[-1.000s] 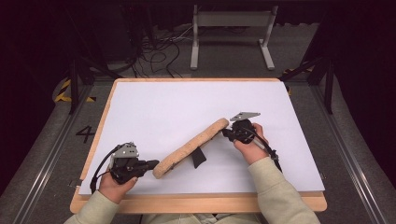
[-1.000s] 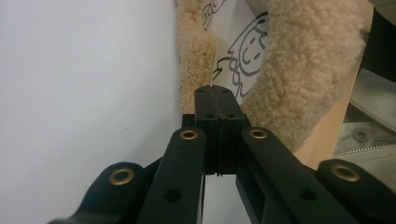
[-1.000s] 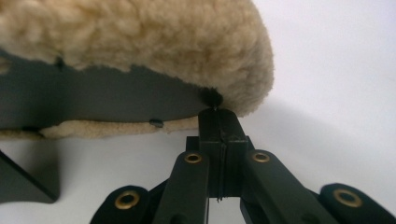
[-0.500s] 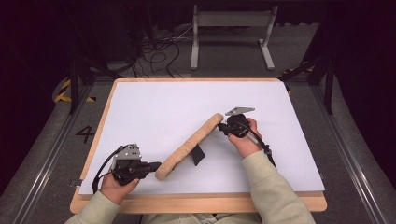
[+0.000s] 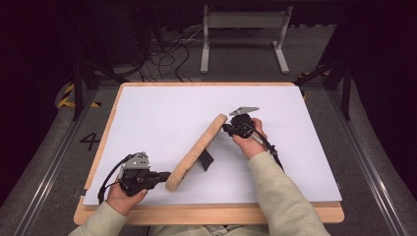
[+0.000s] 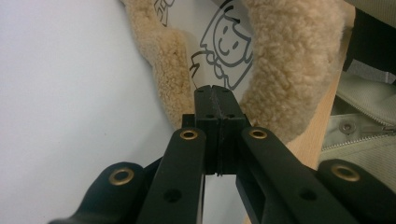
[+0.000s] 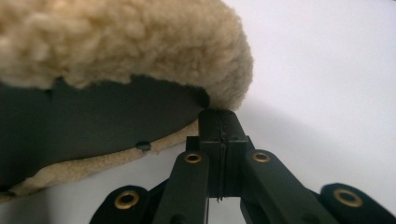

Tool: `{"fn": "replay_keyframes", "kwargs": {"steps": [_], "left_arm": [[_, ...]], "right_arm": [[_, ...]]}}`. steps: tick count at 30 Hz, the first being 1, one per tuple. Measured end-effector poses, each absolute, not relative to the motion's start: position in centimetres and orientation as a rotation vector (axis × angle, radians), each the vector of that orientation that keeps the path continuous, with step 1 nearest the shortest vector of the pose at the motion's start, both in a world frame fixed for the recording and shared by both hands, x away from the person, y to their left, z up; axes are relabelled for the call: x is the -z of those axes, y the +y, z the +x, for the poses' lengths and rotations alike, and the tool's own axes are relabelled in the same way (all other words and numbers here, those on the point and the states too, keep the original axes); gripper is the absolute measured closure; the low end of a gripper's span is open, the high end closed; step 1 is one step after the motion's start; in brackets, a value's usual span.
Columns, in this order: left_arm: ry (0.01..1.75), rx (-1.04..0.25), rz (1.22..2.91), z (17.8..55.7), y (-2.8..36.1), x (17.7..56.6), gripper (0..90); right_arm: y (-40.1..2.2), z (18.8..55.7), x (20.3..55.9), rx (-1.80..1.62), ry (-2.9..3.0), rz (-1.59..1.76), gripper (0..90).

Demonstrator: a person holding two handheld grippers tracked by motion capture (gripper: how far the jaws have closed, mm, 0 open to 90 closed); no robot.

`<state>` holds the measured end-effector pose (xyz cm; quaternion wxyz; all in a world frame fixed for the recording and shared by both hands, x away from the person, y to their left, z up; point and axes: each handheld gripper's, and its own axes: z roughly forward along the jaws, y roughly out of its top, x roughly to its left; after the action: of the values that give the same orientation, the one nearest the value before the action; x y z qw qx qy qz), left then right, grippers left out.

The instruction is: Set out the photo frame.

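Observation:
A long tan fleece pad lies slantwise across the white table sheet, with a black part under its middle. My left gripper is shut on the pad's near end. In the left gripper view the closed jaws pinch a white lining printed with a cartoon figure, between two fleece edges. My right gripper is shut on the far end, held a little off the sheet. In the right gripper view its jaws clamp the fleece rim above a dark grey underside.
The sheet sits on a wooden board with free room at the back and right. Beyond the table a grey metal stand and tangled cables lie on the floor. Yellow-black tape marks the floor at left.
My right gripper has carried the pad's far end leftward and a little away from me, so the pad now lies steeper. The left gripper has stayed put.

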<state>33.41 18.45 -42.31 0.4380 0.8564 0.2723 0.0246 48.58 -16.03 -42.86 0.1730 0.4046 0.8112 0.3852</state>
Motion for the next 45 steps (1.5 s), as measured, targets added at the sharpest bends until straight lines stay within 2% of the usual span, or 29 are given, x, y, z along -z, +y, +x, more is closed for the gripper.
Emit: {"fn": "replay_keyframes", "kwargs": {"steps": [10, 21, 26, 31, 38, 45], "left_arm": [[0.661, -0.047, 2.134, 33.3, 18.1, 42.3, 90.0], [0.642, -0.049, 2.148, 33.1, 18.0, 42.3, 90.0], [0.693, -0.056, 2.164, 33.3, 18.5, 42.6, 90.0], [0.724, 0.011, 2.241, 33.6, 18.5, 43.3, 90.0], [0.706, 0.044, 2.273, 33.4, 17.8, 43.3, 90.0], [0.658, 0.078, 2.292, 33.1, 16.6, 43.3, 90.0]], "right_arm": [[-14.7, 49.7, 42.2, -1.063, 2.33, 1.102, 90.0], [-15.4, 49.2, 42.1, -1.032, 2.329, 1.105, 88.0], [-17.0, 47.0, 41.4, -1.045, 2.325, 1.097, 88.0], [-18.9, 44.3, 40.8, -1.081, 2.315, 1.079, 87.7], [-21.1, 41.4, 41.1, -1.134, 2.307, 1.095, 87.3], [-21.7, 40.2, 41.0, -1.132, 2.343, 1.108, 85.9]]}}
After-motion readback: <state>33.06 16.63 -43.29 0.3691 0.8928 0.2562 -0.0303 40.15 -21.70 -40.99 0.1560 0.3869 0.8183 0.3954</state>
